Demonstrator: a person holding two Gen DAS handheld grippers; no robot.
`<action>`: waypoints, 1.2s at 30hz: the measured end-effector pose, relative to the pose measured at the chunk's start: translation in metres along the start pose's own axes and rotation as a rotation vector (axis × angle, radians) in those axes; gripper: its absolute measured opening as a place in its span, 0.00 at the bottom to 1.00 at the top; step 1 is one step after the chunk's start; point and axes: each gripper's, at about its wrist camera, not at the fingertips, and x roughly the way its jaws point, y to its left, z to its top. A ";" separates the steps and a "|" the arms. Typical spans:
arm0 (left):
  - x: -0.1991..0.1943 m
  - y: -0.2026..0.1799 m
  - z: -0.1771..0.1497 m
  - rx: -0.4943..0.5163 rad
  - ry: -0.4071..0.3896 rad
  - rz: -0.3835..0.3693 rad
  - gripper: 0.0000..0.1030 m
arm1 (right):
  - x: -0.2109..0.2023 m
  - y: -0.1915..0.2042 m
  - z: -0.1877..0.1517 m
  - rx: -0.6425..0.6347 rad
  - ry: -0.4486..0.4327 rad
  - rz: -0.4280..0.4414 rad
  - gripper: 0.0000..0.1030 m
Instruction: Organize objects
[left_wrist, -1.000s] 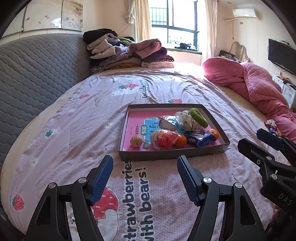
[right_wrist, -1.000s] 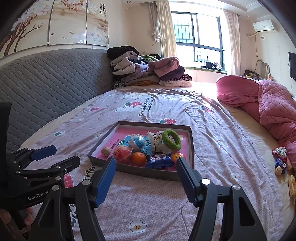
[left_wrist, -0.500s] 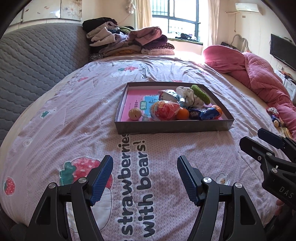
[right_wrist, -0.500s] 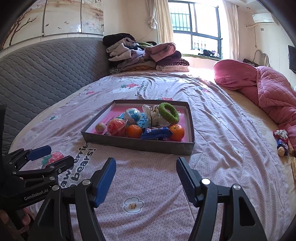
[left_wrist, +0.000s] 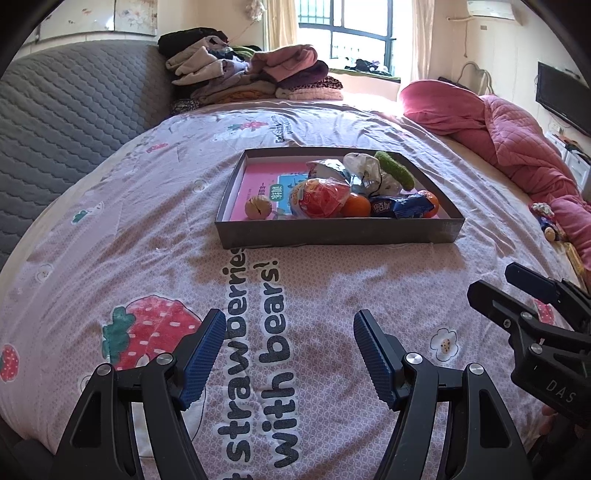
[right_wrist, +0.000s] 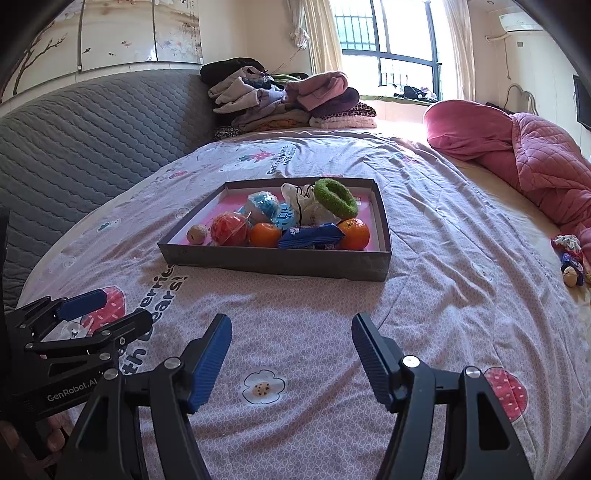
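Note:
A grey shallow box (left_wrist: 332, 232) (right_wrist: 273, 260) with a pink floor sits on the bed. It holds a walnut (left_wrist: 258, 207), a red snack bag (left_wrist: 321, 197), two oranges (right_wrist: 354, 233), a blue wrapper (right_wrist: 310, 236), a blue ball bag (right_wrist: 263, 204), a white pouch (right_wrist: 303, 206) and a green ring (right_wrist: 335, 197). My left gripper (left_wrist: 290, 354) is open and empty over the bedspread, well short of the box. My right gripper (right_wrist: 291, 358) is open and empty beside it.
A pink quilt (left_wrist: 517, 136) lies at the right. Small loose items (right_wrist: 570, 258) lie by it near the bed edge. Folded clothes (left_wrist: 251, 77) are stacked at the far end. A grey padded headboard (left_wrist: 74, 107) runs along the left.
Both grippers have pulled back from the box and dropped lower over the bedspread. Both stay open and empty. The box's contents have not moved.

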 end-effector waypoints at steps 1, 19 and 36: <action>0.001 0.001 0.000 -0.005 0.001 -0.001 0.71 | 0.001 0.000 -0.001 0.000 0.003 0.000 0.65; 0.017 0.010 -0.008 -0.035 0.031 0.005 0.71 | 0.012 -0.002 -0.012 0.014 0.039 0.017 0.65; 0.021 0.009 -0.011 -0.023 0.035 0.007 0.71 | 0.018 -0.002 -0.016 0.006 0.051 0.011 0.65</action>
